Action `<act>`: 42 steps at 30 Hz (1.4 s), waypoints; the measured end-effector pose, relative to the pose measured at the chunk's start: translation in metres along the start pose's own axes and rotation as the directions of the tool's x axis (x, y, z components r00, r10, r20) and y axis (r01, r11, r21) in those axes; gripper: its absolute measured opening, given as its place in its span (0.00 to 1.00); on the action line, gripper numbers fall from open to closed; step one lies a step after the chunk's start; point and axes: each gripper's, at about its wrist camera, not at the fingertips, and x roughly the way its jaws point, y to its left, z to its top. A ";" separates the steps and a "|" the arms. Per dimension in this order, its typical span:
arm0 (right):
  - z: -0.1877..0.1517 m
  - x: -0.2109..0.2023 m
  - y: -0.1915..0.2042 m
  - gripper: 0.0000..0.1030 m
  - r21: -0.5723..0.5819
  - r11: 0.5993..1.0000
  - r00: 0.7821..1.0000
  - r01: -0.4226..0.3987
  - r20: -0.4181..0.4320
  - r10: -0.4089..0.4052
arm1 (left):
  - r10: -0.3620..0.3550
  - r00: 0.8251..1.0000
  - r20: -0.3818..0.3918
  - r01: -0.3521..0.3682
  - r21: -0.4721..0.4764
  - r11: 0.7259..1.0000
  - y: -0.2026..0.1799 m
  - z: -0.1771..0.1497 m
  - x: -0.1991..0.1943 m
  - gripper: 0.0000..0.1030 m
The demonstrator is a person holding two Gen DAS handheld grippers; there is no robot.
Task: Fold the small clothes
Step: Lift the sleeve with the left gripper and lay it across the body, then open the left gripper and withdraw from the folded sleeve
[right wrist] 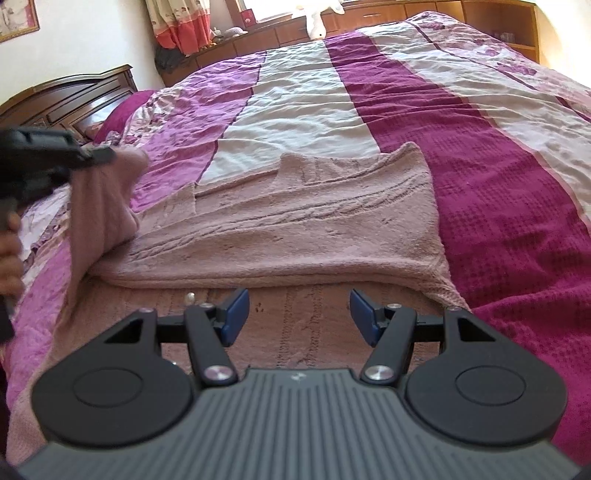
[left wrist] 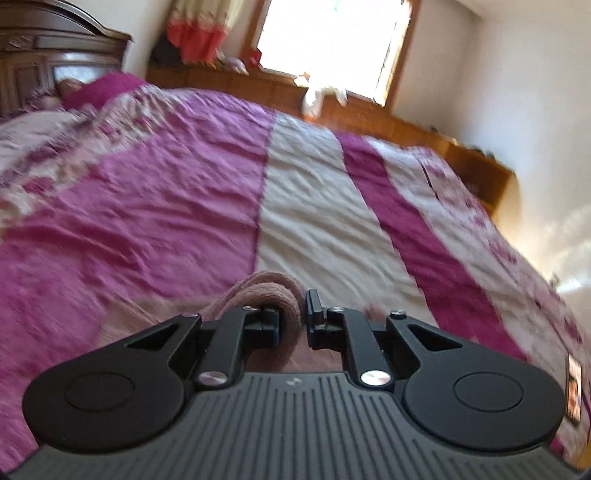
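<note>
A: Starting at the left, what is there?

B: A person's hand (right wrist: 9, 254) sits at the left edge of the right wrist view, holding the left gripper (left wrist: 295, 317). Its jaws are pinched narrow on a bunched fold of the pink sweater (right wrist: 280, 221) and lift that part above the bed (right wrist: 498, 166).

A: And the rest of the sweater?

B: It lies spread across the near edge of the bed, over the pink, white and dark magenta stripes of the bedspread. One layer is already folded over on top, with the raised part hanging down at the left.

A: The other gripper?

B: The right gripper (right wrist: 299, 314) is over the sweater's near part, its blue pads (right wrist: 236, 314) spread wide, holding nothing. Whether it touches the cloth cannot be told.

A: Beyond the bed?

B: A dark wooden headboard (right wrist: 74, 99) at the far left corner, a curtain (right wrist: 181, 26), and a bright window (left wrist: 332, 40).
</note>
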 end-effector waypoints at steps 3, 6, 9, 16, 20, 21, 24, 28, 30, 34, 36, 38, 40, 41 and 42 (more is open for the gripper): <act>-0.001 -0.001 -0.005 0.61 0.020 1.000 1.000 0.005 0.003 -0.005 | -0.011 0.998 -0.069 0.013 0.032 0.999 -0.010 -0.020 0.023 0.14; -0.003 0.000 -0.010 0.61 0.040 0.999 1.000 0.010 0.001 -0.010 | -0.018 0.992 -0.126 0.026 0.061 0.998 -0.017 -0.038 0.039 0.14; -0.005 0.001 -0.016 0.61 0.054 0.998 1.000 0.014 -0.007 -0.013 | -0.027 0.986 -0.167 0.042 0.086 0.995 -0.021 -0.051 0.048 0.14; -0.007 0.002 -0.021 0.61 0.082 0.997 1.000 0.010 -0.014 -0.009 | -0.050 0.962 -0.268 0.075 0.082 0.994 -0.020 -0.063 0.046 0.41; -0.005 0.001 -0.018 0.61 0.075 0.997 1.000 0.004 -0.010 -0.003 | -0.059 0.956 -0.287 0.088 0.090 0.992 -0.013 -0.065 0.031 0.48; -0.004 0.000 -0.016 0.61 0.070 0.998 1.000 0.001 -0.007 0.000 | -0.057 0.955 -0.291 0.087 0.091 0.992 -0.011 -0.065 0.026 0.48; 0.001 0.000 -0.010 0.61 0.050 0.999 1.000 -0.007 -0.001 0.007 | -0.052 0.954 -0.295 0.080 0.085 0.993 0.000 -0.065 0.010 0.49; 0.008 0.003 0.002 0.61 0.026 0.999 0.999 -0.037 0.001 0.037 | 0.000 0.961 -0.277 0.028 0.095 0.995 0.019 -0.062 -0.011 0.49; 0.013 0.006 0.010 0.61 0.014 0.998 0.998 -0.060 -0.002 0.060 | 0.048 0.963 -0.264 -0.018 0.114 0.993 0.029 -0.059 -0.021 0.49; 0.025 0.017 0.028 0.61 0.015 0.991 0.991 -0.132 -0.019 0.132 | 0.128 0.963 -0.238 -0.097 0.139 0.986 0.050 -0.056 -0.037 0.49; 0.032 0.028 0.038 0.61 0.013 0.986 0.985 -0.163 -0.052 0.164 | 0.166 0.960 -0.226 -0.139 0.134 0.981 0.062 -0.055 -0.043 0.49; 0.037 0.037 0.047 0.61 0.018 0.983 0.980 -0.182 -0.072 0.183 | 0.198 0.955 -0.223 -0.175 0.118 0.977 0.075 -0.055 -0.047 0.49; 0.042 0.044 0.054 0.61 0.037 0.978 0.975 -0.204 -0.083 0.207 | 0.216 0.950 -0.226 -0.198 0.100 0.975 0.088 -0.055 -0.049 0.49; 0.044 0.046 0.057 0.61 0.050 0.975 0.972 -0.215 -0.083 0.218 | 0.222 0.948 -0.227 -0.207 0.091 0.974 0.093 -0.055 -0.049 0.49; 0.046 0.050 0.060 0.61 0.066 0.971 0.969 -0.228 -0.083 0.233 | 0.229 0.946 -0.228 -0.215 0.085 0.973 0.096 -0.056 -0.049 0.49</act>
